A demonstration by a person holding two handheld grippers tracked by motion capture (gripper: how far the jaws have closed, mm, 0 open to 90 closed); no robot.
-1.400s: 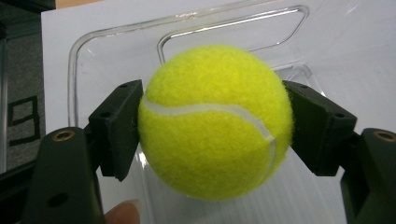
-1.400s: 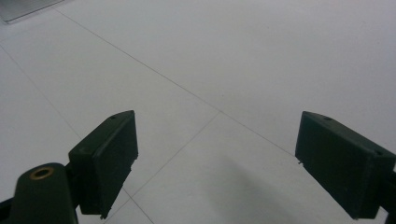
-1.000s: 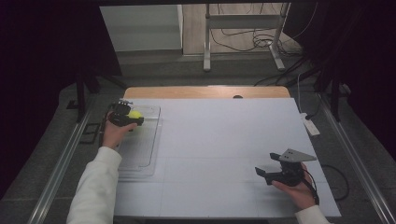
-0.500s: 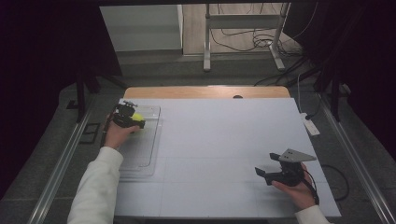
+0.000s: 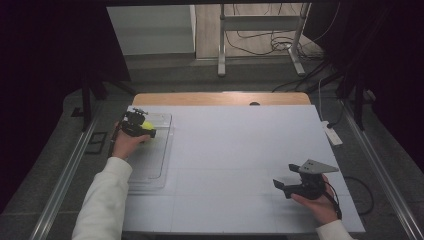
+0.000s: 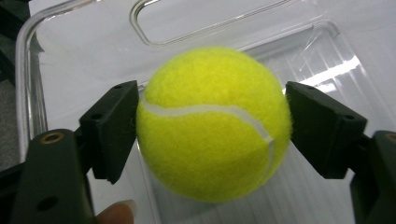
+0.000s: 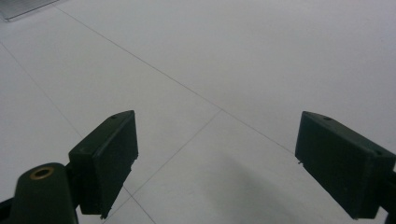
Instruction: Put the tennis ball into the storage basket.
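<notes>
Since the earlier frames the left gripper (image 6: 205,135) has stayed over the far end of the clear plastic tray (image 5: 159,165) while its jaws have just been opening; the tennis ball (image 6: 212,123) sits between them, barely touched, apparently being let go into the tray, which holds nothing else. The right gripper (image 5: 284,186) waits well apart from the tray, jaws wide and empty.

Fuzzy felt tennis ball (image 6: 212,123) in a glossy clear plastic tray (image 6: 196,25) on a matt white table (image 5: 240,150)
</notes>
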